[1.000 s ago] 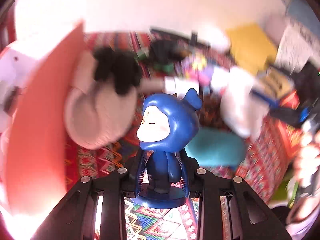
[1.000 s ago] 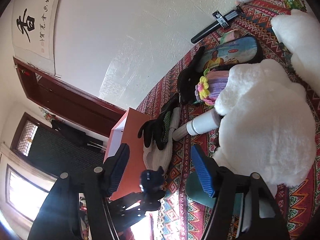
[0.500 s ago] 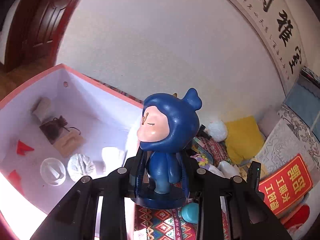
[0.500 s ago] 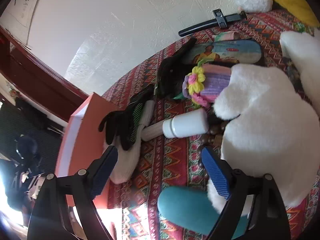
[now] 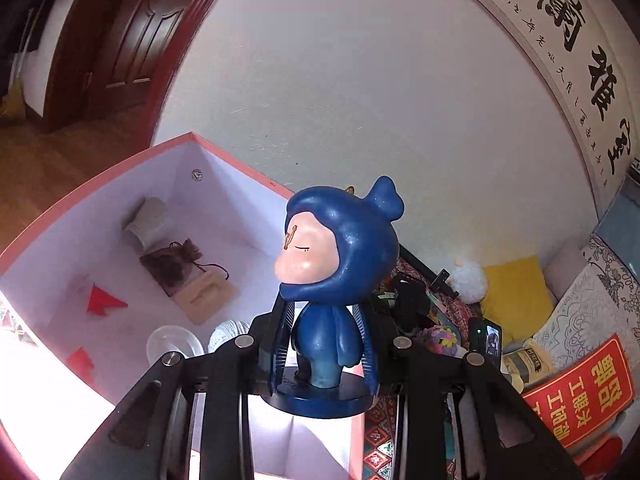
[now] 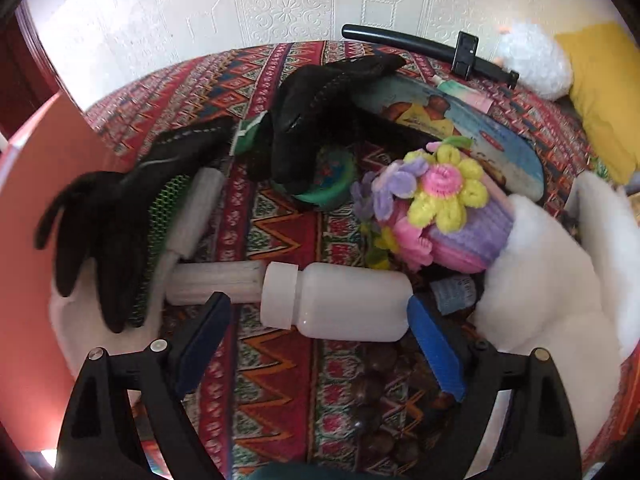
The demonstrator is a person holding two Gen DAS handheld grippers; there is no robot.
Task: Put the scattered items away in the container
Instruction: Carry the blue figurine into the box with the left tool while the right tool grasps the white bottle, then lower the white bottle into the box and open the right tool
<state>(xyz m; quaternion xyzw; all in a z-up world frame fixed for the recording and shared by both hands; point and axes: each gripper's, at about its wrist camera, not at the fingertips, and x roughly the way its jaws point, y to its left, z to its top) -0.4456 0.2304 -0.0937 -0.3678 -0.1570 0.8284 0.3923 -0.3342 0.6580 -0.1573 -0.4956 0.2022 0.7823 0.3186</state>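
A blue hooded figurine (image 5: 340,264) on a round base stands upright between the pads of my left gripper (image 5: 326,344), which is shut on its body. It hangs over the near wall of the orange box (image 5: 236,162), whose white inside holds several small items. My right gripper (image 6: 320,332) points down at the patterned cloth, its jaws opening wide. A white plastic bottle (image 6: 340,304) lies on its side between the blue pads (image 6: 436,348), apart from both. A white roll (image 6: 216,280) lies at the bottle's cap end.
Black gloves (image 6: 104,236) rest beside the orange box wall (image 6: 28,208). A black cloth (image 6: 320,108), a green lid (image 6: 332,184), a knitted flower bunch (image 6: 440,200), a printed paddle (image 6: 480,128) and white plush (image 6: 552,280) crowd the cloth. Brown beads (image 6: 376,400) lie under the gripper.
My left gripper carried the figurine from over the cluttered cloth to above the box. My right gripper tilted down toward the white bottle and its jaws spread wider.
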